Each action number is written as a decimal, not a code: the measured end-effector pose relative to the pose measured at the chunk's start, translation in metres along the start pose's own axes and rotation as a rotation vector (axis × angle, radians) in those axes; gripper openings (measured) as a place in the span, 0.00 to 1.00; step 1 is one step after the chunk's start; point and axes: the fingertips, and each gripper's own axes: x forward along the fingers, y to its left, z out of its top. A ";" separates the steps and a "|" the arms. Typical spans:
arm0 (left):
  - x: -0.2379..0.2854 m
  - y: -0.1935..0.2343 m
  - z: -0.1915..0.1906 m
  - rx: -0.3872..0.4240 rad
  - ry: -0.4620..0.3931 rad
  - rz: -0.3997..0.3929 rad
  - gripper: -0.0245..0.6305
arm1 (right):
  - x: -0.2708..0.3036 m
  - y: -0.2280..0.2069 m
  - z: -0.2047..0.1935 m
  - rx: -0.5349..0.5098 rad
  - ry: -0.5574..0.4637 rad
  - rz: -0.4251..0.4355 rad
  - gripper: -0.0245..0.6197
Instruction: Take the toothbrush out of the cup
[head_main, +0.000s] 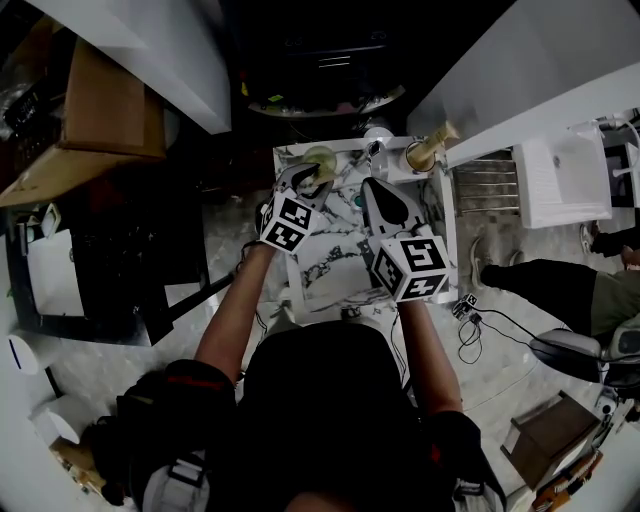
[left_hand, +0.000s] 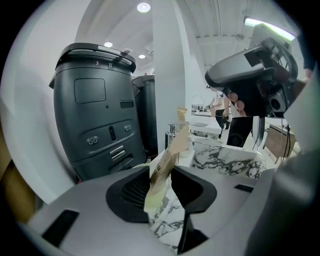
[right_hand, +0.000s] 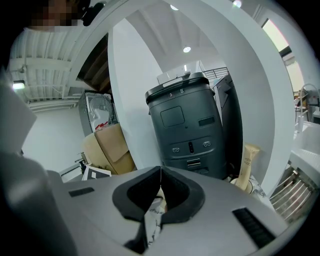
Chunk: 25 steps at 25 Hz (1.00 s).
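A toothbrush in a tan paper wrapper (left_hand: 167, 167) stands tilted between the jaws of my left gripper (left_hand: 162, 189), and both pads press on it. In the head view the left gripper (head_main: 305, 180) reaches into a pale green cup (head_main: 322, 160) at the far left of the marble table (head_main: 330, 265); the toothbrush itself is hard to make out there. My right gripper (head_main: 375, 188) hovers over the table's middle, to the right of the cup. Its jaws (right_hand: 161, 186) are shut with nothing between them.
A second cup holding a tan wrapped item (head_main: 425, 152) stands at the table's far right; the same item (right_hand: 247, 167) shows in the right gripper view. Dark grey bins (left_hand: 95, 115) stand behind the table. A wire rack (head_main: 485, 180) and white sink (head_main: 560, 180) lie to the right.
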 end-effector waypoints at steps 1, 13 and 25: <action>0.000 0.001 0.000 0.003 0.001 0.004 0.25 | 0.000 0.000 0.000 0.000 0.001 0.000 0.09; -0.005 0.009 0.010 0.009 -0.032 0.053 0.14 | -0.001 -0.002 0.000 0.003 0.004 0.002 0.09; -0.020 0.003 0.030 0.035 -0.097 0.050 0.14 | -0.005 -0.004 0.001 0.003 -0.006 0.000 0.09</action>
